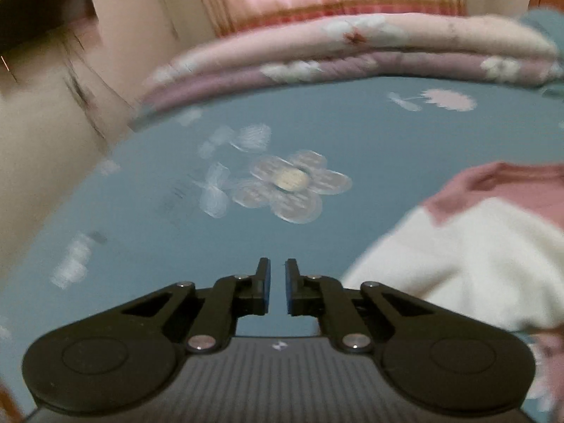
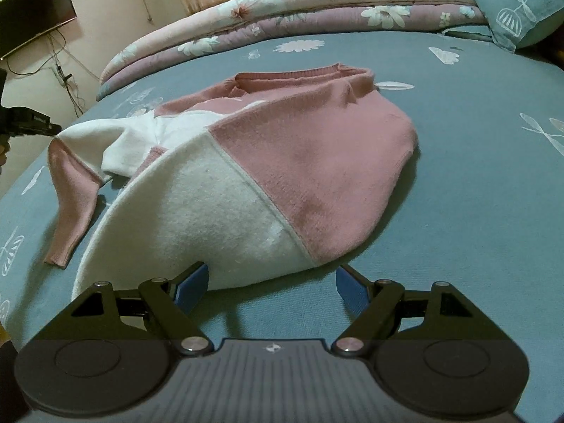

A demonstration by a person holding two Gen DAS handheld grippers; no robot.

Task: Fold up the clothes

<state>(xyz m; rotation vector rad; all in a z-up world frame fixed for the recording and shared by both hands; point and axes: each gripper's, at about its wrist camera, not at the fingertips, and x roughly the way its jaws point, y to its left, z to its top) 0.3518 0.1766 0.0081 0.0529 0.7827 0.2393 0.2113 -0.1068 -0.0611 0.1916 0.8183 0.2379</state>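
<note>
Pink and cream knit, the sweater [image 2: 268, 162] lies partly folded on the blue flowered bedsheet [image 2: 458, 183], and everything else is best placed from it. Its long axis runs from the cream hem at the near edge away to the pink neckline at the far end. One sleeve is folded in over the body; the other trails off the sweater's left side, cuff on the sheet. Whether more folds are due or this is close to the finished bundle, the scene fits either.

Just short of the hem, the right gripper [image 2: 271, 283] hangs with its jaws spread wide and nothing between them; one blue pad sits against the cream edge, the other over bare sheet. This arm is clearly the nearer to the hem.

Off the sweater's left side, the left gripper [image 1: 277, 289] points across open sheet, jaws drawn nearly together with a narrow gap and gripping nothing; the sweater lies to its right.

Beyond the neckline a stacked floral quilt [image 2: 282, 24] and a blue pillow [image 2: 514, 10] border the sheet, well apart. Nothing stands between jaws and garment.
</note>
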